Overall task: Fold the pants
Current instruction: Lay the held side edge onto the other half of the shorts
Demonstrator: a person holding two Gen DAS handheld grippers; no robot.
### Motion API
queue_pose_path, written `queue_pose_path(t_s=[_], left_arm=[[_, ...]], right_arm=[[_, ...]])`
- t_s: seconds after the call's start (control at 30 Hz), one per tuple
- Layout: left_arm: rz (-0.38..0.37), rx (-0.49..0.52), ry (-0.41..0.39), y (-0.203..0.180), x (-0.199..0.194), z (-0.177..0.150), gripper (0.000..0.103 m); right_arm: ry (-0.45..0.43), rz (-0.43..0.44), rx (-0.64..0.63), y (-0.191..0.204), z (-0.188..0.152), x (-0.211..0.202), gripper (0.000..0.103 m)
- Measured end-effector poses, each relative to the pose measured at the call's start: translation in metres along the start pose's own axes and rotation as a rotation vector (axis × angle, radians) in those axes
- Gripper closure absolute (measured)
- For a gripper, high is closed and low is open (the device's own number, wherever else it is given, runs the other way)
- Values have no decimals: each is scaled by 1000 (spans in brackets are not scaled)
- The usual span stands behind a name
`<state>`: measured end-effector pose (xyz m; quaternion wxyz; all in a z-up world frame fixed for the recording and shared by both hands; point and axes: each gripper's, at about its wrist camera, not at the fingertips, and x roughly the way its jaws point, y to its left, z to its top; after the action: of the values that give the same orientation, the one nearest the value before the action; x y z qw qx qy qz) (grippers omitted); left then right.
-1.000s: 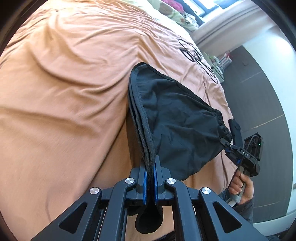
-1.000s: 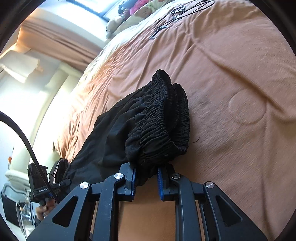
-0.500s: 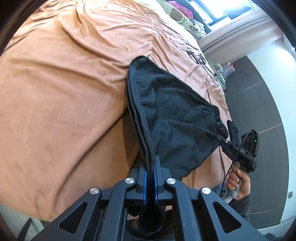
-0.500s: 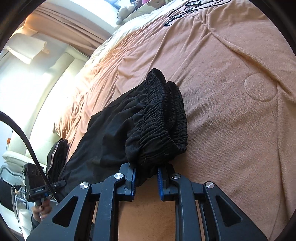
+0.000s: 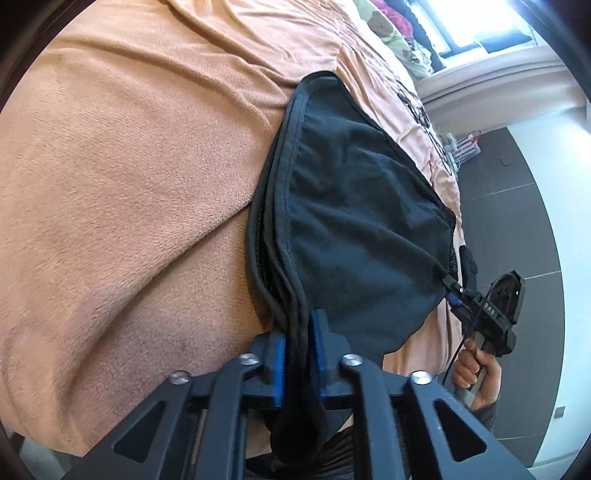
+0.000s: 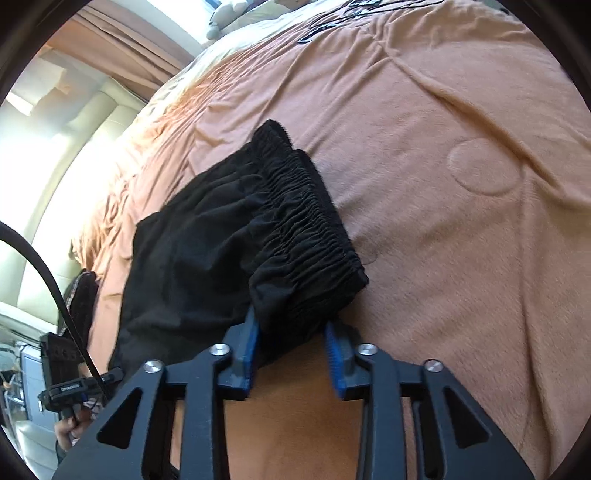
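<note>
The black pants (image 5: pixel 354 229) lie folded on the orange bedspread (image 5: pixel 129 177). My left gripper (image 5: pixel 298 332) has its jaws slightly parted around the stacked hem edges, with the cloth still between the blue pads. My right gripper (image 6: pixel 291 332) has its jaws spread wide at the gathered elastic waistband (image 6: pixel 306 221), which rests on the bedspread (image 6: pixel 461 258) and still touches the left pad. The right gripper also shows in the left wrist view (image 5: pixel 454 286) at the far corner of the pants. The left gripper shows in the right wrist view (image 6: pixel 110 376) at the lower left.
Pillows and soft toys (image 5: pixel 391 33) lie at the head of the bed by a bright window. A dark grey floor (image 5: pixel 517 221) runs along the bed's side. A pale padded headboard or sofa (image 6: pixel 55 184) stands beyond the bed's other edge.
Both grippers have lowered the pants onto the bedspread. The right jaws have opened wide off the waistband. The left jaws have parted slightly around the hems.
</note>
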<state>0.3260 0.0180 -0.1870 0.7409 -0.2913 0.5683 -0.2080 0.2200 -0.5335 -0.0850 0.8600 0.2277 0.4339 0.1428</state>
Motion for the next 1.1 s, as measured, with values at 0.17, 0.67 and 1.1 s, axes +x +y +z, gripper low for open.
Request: queue_pose_path(t_s=[0.17, 0.67, 1.1], left_arm=[[-62, 8, -52, 1, -11, -8, 48], [-219, -90, -114, 21, -6, -9, 49], [-184, -161, -55, 26, -10, -49, 96]], right_arm=[[-61, -33, -36, 15, -18, -31, 64], [-127, -11, -241, 95, -61, -45, 64], [-47, 3, -407, 156, -74, 3, 66]])
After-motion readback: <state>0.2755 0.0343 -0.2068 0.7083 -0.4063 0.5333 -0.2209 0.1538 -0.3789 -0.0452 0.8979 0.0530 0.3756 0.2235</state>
